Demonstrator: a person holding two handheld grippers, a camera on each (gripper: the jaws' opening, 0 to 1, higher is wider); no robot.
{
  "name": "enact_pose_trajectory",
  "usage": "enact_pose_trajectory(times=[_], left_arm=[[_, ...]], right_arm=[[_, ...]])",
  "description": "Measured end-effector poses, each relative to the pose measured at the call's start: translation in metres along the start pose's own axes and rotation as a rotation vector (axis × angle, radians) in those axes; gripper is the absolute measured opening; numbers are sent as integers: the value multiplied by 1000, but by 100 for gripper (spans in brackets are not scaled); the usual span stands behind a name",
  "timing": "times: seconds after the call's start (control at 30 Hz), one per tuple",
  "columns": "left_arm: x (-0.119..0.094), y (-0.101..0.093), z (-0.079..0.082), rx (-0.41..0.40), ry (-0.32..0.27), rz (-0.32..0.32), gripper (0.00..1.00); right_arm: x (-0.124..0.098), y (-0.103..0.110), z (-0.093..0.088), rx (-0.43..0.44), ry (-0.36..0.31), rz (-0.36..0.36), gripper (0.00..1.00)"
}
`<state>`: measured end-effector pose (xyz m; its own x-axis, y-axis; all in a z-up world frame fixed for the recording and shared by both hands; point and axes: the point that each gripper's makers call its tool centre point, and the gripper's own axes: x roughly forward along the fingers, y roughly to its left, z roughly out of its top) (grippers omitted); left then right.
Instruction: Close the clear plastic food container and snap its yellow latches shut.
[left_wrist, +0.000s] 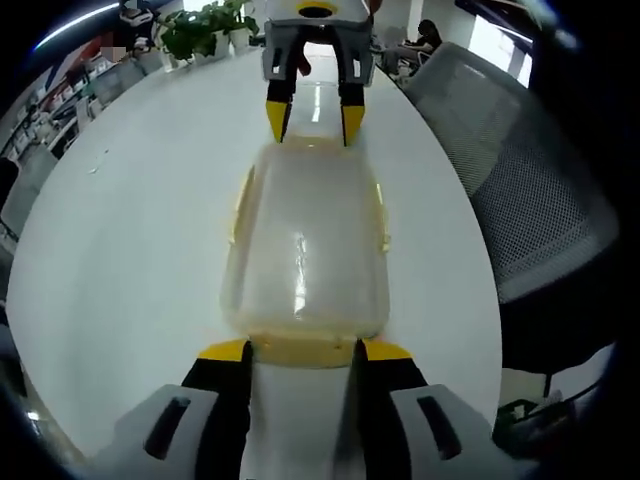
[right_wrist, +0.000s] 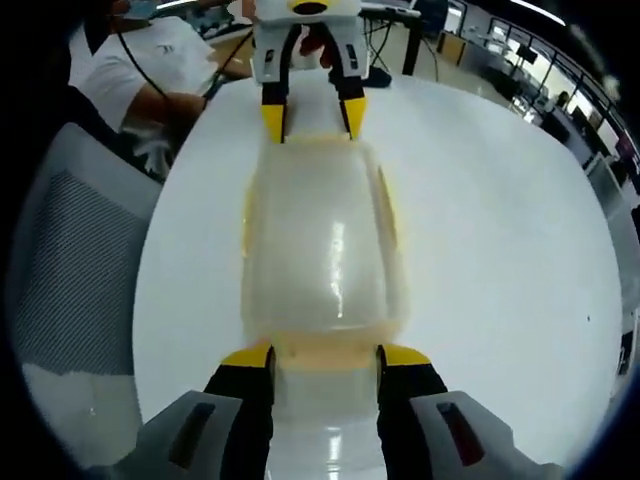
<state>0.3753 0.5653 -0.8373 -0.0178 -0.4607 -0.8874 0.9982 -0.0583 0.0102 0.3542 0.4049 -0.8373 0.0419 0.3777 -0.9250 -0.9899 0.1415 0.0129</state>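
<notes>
- Grippers are meeting the clear rectangular plastic food container (left_wrist: 305, 245) from its two opposite short ends, as it is lying lid-up on the glossy white round table (left_wrist: 130, 260).
- In the left gripper view, the left gripper (left_wrist: 304, 352) is standing with its black, yellow-tipped jaws spread apart, one tip at each corner of the container's near end; the pale yellow latch (left_wrist: 303, 350) on that end is sitting between the tips.
- Whether those tips are actually touching the container wall or just sitting beside it is not something I can tell.
- At the far end in the same view, the right gripper (left_wrist: 313, 120) is pointing back toward the camera, its two yellow tips parted and resting at the container's far rim.
- In the right gripper view, the right gripper (right_wrist: 325, 357) is likewise showing its jaws apart, straddling the near end of the container (right_wrist: 322, 240) with a yellow latch (right_wrist: 325, 360) between them.
- The left gripper (right_wrist: 313, 118) is appearing at the far end there, jaws apart, tips at the rim.
- Thin yellow strips are running along both long sides of the container; the lid is lying over the body, though I cannot tell how fully it is seated.
- A grey mesh-backed office chair (left_wrist: 520, 190) is standing just beside the table edge.
- Green potted plants (left_wrist: 205, 28) are sitting at the far end of the table.
- A person in a white shirt (right_wrist: 150, 70) is sitting near the table's far edge.
</notes>
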Motion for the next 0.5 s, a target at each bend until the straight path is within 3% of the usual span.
enact_pose_trajectory(times=[0.23, 0.43, 0.5], left_arm=[[0, 0, 0, 3, 1, -2, 39], [-1, 0, 0, -3, 2, 3, 39], [-1, 1, -1, 0, -1, 1, 39]], right_arm=[[2, 1, -1, -21, 24, 12, 40], [3, -1, 0, 11, 31, 0, 39], [3, 0, 0, -20, 80, -13, 39]])
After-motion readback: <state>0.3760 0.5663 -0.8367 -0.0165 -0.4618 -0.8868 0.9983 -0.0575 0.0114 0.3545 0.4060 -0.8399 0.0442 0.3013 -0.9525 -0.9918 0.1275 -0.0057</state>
